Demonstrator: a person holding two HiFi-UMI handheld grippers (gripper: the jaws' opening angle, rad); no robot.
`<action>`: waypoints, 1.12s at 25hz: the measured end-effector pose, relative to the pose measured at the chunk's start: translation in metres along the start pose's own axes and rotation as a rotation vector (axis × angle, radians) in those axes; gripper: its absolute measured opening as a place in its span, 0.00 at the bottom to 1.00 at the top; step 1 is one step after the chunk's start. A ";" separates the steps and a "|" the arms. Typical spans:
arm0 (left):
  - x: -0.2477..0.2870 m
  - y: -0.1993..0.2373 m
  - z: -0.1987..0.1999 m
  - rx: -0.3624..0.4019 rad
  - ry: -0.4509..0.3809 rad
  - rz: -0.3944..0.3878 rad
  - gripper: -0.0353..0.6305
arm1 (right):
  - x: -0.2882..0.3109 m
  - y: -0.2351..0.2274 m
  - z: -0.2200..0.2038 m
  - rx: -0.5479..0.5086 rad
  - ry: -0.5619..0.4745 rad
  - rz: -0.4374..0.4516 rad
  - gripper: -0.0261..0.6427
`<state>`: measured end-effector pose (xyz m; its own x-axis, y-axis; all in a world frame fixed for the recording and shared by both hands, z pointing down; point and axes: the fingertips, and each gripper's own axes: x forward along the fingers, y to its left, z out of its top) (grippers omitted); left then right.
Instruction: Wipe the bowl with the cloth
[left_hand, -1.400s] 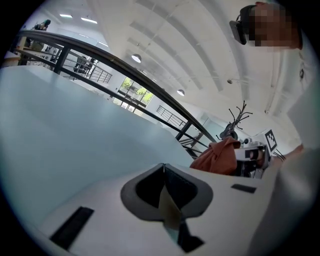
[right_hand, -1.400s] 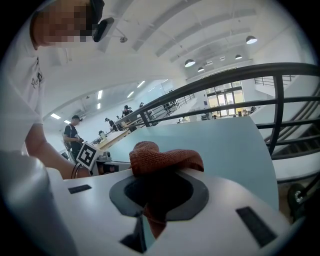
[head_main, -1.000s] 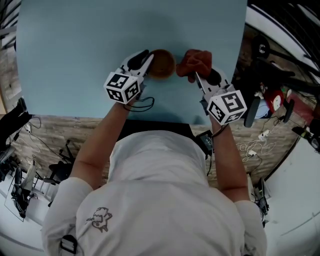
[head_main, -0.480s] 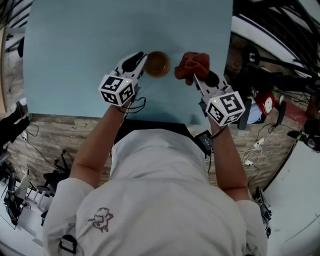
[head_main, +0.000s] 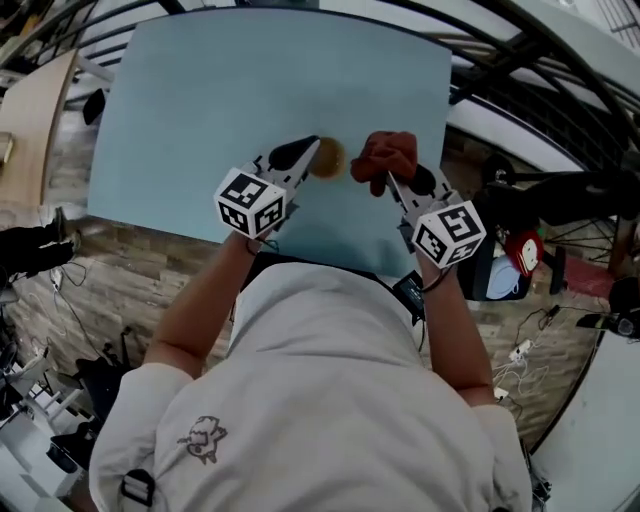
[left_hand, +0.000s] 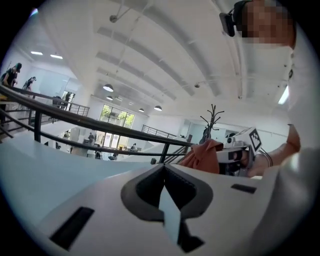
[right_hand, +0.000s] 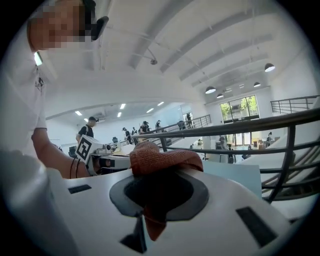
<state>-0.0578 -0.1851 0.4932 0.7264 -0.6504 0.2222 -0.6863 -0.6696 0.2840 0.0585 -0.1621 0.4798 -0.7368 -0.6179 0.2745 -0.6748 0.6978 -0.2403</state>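
Note:
A small brown bowl (head_main: 329, 159) sits on the light blue table (head_main: 220, 100), partly hidden behind the tip of my left gripper (head_main: 305, 151). The left gripper (left_hand: 164, 169) has just been closing. Its jaws are now shut with nothing between them, and the bowl does not show in the left gripper view. My right gripper (head_main: 392, 172) is shut on a rust-red cloth (head_main: 386, 153), which bunches over its jaws (right_hand: 161, 158). Both grippers hang above the table, pointing nearly level, facing each other with the cloth (left_hand: 204, 154) between.
The table's near edge (head_main: 300, 252) runs just in front of the person's body. Dark metal railings (head_main: 520, 60) curve round the far and right sides. Cables and gear (head_main: 520, 255) lie on the floor at the right, with more equipment at the lower left.
Both grippers have lifted up from the table. The left one has come away from the bowl and its jaws have gone from open to shut. The cloth stays in the right gripper.

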 end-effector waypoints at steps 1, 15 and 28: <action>-0.006 -0.009 0.008 0.024 -0.010 -0.006 0.07 | -0.005 0.003 0.006 -0.013 -0.011 0.009 0.13; -0.075 -0.064 0.036 0.081 -0.088 -0.086 0.07 | -0.043 0.054 0.036 -0.046 -0.096 -0.013 0.13; -0.217 -0.095 0.010 0.146 -0.030 -0.234 0.07 | -0.080 0.190 0.003 -0.047 -0.123 -0.143 0.13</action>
<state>-0.1501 0.0160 0.4090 0.8658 -0.4811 0.1377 -0.4997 -0.8460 0.1861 -0.0106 0.0184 0.4093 -0.6353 -0.7496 0.1860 -0.7723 0.6141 -0.1628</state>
